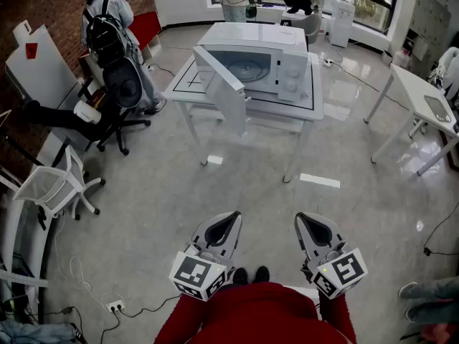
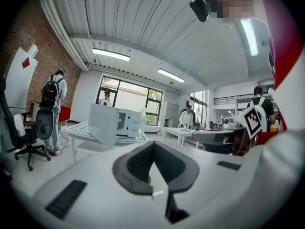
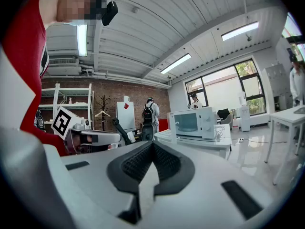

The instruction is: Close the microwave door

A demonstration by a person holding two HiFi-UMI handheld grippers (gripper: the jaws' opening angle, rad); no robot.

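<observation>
Zero steps done | white square table (image 1: 301,110) at 12 o'clock, well off | boxy white microwave (image 1: 287,67) on it | white microwave door (image 1: 226,92) hanging open, untouched | left gripper (image 1: 231,219), right gripper (image 1: 305,221): jaws together, empty | approach, push remain.

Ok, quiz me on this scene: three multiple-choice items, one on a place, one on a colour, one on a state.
1. The microwave stands on: A the floor; B a chair; C a white table.
2. The microwave's casing is: A white; B black; C red.
3. The microwave's door is: A shut; B open; C missing.
Answers: 1 C, the head view shows it on the tabletop; 2 A, body and door are both white; 3 B, the door is swung out and the cavity shows.
</observation>
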